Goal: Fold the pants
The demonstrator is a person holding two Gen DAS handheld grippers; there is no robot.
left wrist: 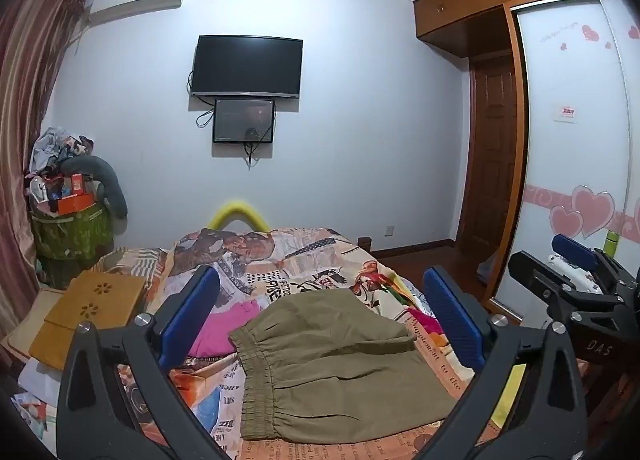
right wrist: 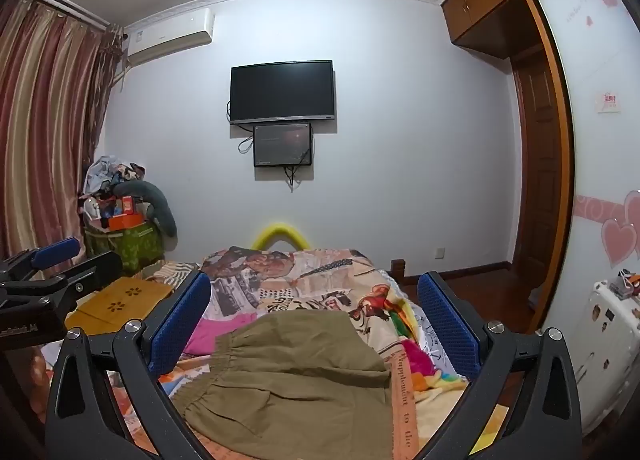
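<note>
From the left wrist view, the left gripper [left wrist: 320, 312] hangs above the bed with its jaws spread wide and nothing between the 2 blue pads [left wrist: 192, 308], and right under that gap lie the olive pants [left wrist: 336, 364], flat on the patterned bedspread [left wrist: 304, 260], elastic waistband [left wrist: 256, 376] turned to the left side of the picture. That cloth looks soft and light, limp enough to sag and slide once lifted, so I'd pinch it at the gathered waistband or a corner of the hem, where the layers bunch thick. Count here: 1 pair of olive pants, 1 pink garment [left wrist: 224, 328] just beside the waistband, 1 yellow lap desk [left wrist: 96, 312] to the left, and the right gripper [left wrist: 572, 264] peeks in at the right edge, jaws apart, holding nothing. Over to the right wrist view: its jaws stand wide too, empty, the pants spread below and between its fingers, touching neither pad as far as I can tell. Same count again, 1 pair of pants, 1 pink garment, 1 lap desk, 2 screens on the wall [right wrist: 282, 92], and the left gripper shows at the left edge. Both tools hover free; the fold looks not yet started.
</note>
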